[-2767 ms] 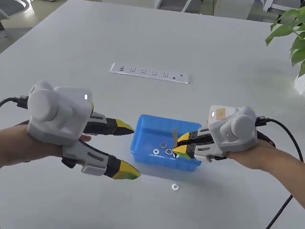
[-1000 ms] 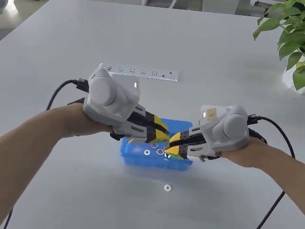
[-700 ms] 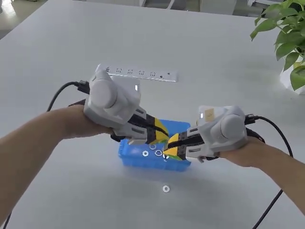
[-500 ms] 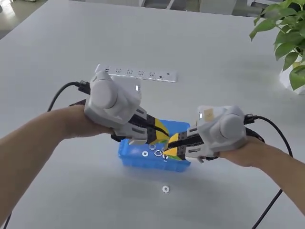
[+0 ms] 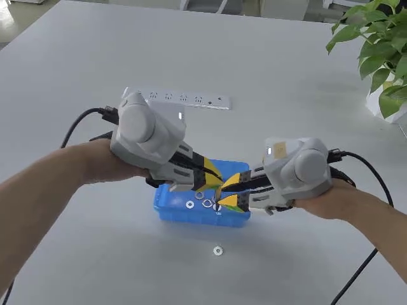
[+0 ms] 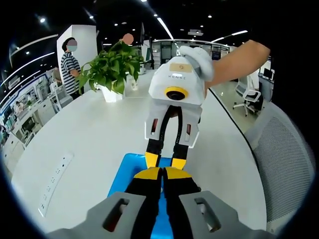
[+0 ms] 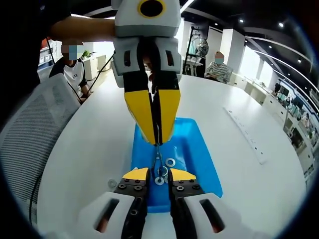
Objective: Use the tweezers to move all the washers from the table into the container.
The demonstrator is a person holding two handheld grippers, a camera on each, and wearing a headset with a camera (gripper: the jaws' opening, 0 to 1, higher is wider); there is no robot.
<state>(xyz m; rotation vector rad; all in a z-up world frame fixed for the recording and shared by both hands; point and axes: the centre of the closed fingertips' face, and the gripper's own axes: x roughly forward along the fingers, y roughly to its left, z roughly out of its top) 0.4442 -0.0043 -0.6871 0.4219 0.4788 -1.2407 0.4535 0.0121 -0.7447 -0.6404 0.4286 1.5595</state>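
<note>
The left tongs [image 7: 156,141] are pinched tight on the thin tweezers [image 7: 158,155], right above the blue container [image 7: 202,167]. The right tongs [image 7: 159,174] are open a little, one on each side of the tweezers' tips. Some washers [image 7: 170,162] lie inside the container. One lone washer [image 5: 218,251] lies on the bench [image 5: 286,76] near the container.

There are two grippers near the middle of the head view: the left gripper [image 5: 213,180] and the right gripper [image 5: 227,192]. Each one has two yellow-tipped fingers [image 5: 210,170], so that makes four fingers in all. Two hands hold them, the left hand [image 5: 111,162] and the right hand [image 5: 331,200]. There is one pair of tweezers [image 7: 158,158], one blue container [image 5: 191,216] and one table [image 5: 286,76]. One washer [image 5: 218,251] lies by itself low in the middle. Inside the container I count three washers [image 5: 190,204], maybe four, since the fingers hide part of it. There is one white power strip [image 5: 175,98] in the upper left part and one green plant [image 5: 375,44] in the top right corner.
</note>
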